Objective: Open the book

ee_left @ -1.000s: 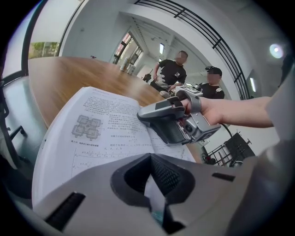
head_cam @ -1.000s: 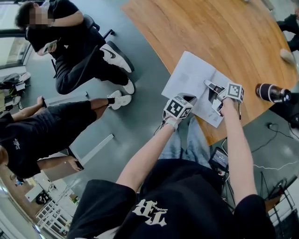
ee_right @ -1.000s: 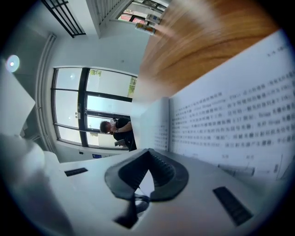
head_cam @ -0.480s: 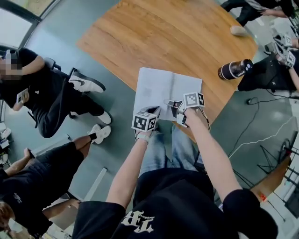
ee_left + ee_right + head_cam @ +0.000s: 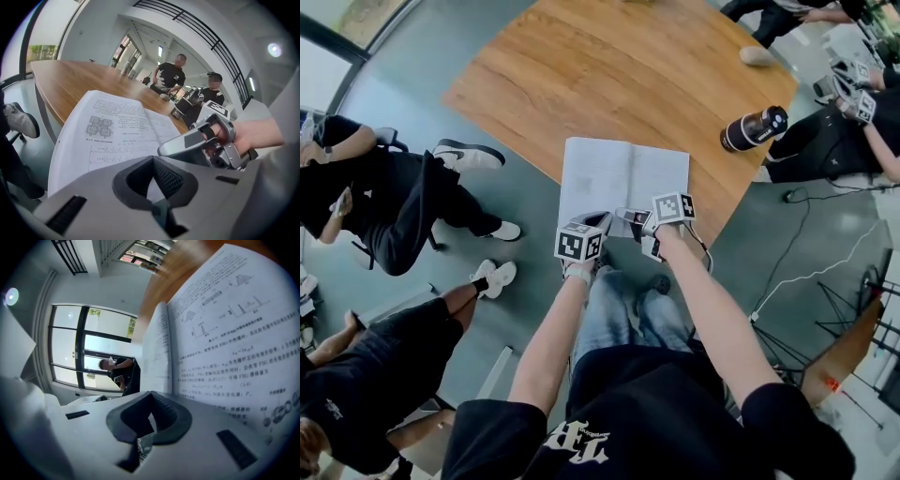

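While book [image 5: 623, 176] lies open, left gripper [image 5: 596, 221] and right gripper [image 5: 633, 217] fingers pressed together, bottle [image 5: 753, 128] nearby

Wood table [image 5: 628, 75], grey floor [image 5: 412, 61], tall windows [image 5: 93, 357] w/ daylight, balcony railing [image 5: 197, 28] overhead.

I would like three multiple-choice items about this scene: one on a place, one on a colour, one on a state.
1. Where does the book lie?
A. on the floor
B. on the wooden table, at its near edge
C. on a chair

2. What colour is the body of the bottle?
A. black
B. red
C. yellow

3. In what state is the book?
A. shut
B. open, printed pages facing up
C. standing on its edge

Answers:
1 B, the head view shows it at the table's near edge.
2 A, its body is dark in the head view.
3 B, both gripper views show printed pages spread out.
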Motion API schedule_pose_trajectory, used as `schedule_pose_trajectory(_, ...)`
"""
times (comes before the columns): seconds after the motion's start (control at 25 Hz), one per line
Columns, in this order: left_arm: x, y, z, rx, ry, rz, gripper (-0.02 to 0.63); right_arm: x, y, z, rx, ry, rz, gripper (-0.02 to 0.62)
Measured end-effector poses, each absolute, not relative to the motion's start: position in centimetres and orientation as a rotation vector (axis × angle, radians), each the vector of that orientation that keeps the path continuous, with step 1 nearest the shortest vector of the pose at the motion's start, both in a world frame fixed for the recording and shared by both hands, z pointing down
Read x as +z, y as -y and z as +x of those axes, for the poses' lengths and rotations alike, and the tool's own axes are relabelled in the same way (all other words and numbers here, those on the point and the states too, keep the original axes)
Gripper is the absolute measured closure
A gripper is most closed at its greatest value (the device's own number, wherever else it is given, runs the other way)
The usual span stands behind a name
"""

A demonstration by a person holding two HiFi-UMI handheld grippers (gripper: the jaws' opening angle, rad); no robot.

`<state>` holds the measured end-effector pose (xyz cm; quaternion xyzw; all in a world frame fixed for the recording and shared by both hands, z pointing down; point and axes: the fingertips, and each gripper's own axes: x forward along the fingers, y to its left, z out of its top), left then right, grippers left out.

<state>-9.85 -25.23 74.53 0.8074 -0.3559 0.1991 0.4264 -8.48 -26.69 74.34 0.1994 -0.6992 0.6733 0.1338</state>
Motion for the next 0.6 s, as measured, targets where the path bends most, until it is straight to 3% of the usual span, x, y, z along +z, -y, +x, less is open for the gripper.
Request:
schedule_pose_trajectory(0.2, 71.0, 23.0, -9.4, 0.486, 0.940, 2.105, 0.600, 69.6, 26.1, -6.1, 1.871, 2.252, 0.533, 0.611)
schedule_pose_trajectory(0.6, 60.6, 11.6, -4.3, 0.473, 1.109, 2.310, 0.600, 57.5, 14.4, 6.2, 0.906, 2.623, 0.561, 0.611)
